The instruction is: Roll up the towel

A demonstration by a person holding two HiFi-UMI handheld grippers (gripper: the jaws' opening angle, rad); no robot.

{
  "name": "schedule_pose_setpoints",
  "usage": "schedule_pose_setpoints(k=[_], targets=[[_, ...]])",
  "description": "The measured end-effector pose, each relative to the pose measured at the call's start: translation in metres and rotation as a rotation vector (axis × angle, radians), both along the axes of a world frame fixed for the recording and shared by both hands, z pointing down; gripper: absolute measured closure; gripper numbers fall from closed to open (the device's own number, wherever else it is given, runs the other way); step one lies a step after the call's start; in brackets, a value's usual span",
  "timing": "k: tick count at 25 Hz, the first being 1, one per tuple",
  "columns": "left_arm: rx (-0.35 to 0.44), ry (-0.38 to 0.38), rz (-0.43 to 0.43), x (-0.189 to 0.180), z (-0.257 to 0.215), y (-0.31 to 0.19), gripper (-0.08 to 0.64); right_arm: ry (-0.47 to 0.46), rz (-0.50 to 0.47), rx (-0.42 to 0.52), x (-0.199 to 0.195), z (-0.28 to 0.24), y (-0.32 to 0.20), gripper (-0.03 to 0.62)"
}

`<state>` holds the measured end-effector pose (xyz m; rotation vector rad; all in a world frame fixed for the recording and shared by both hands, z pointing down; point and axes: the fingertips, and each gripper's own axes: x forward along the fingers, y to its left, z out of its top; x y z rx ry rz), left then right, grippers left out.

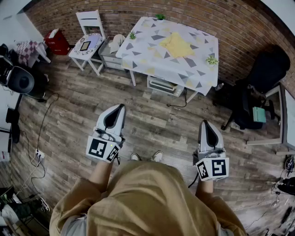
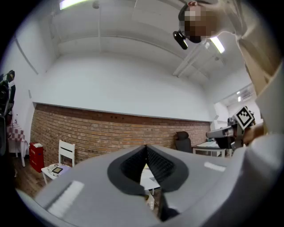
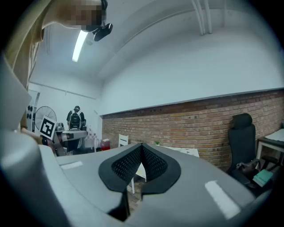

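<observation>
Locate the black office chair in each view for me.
Head view: the black office chair stands far right, by the red brick wall.
Left gripper view: chair small, right of centre, against that wall.
Right gripper view: chair at far right.
Shared landmark: the brick wall.

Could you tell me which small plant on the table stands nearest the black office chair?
The plant at the table's right edge; the other two stand further left.

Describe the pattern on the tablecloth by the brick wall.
The square white tablecloth bears grey and yellow triangles; the head view shows it best.
</observation>
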<state>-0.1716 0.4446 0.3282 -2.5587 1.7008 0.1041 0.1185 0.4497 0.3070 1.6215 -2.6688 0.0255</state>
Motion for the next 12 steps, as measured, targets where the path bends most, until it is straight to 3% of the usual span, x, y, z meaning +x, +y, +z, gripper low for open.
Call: schedule_pose_setpoints(k=[5, 12], targets=[[-0.031, 0.157, -0.032, -0.002, 0.002, -0.015, 0.502, 0.017, 0.002, -0.004, 0.012, 0.004, -0.010, 0.595], [-0.042, 0.163, -0.076, -0.011, 0.007, -0.016, 0.500, -0.003, -0.043, -0.011, 0.007, 0.007, -0.029, 0.595]])
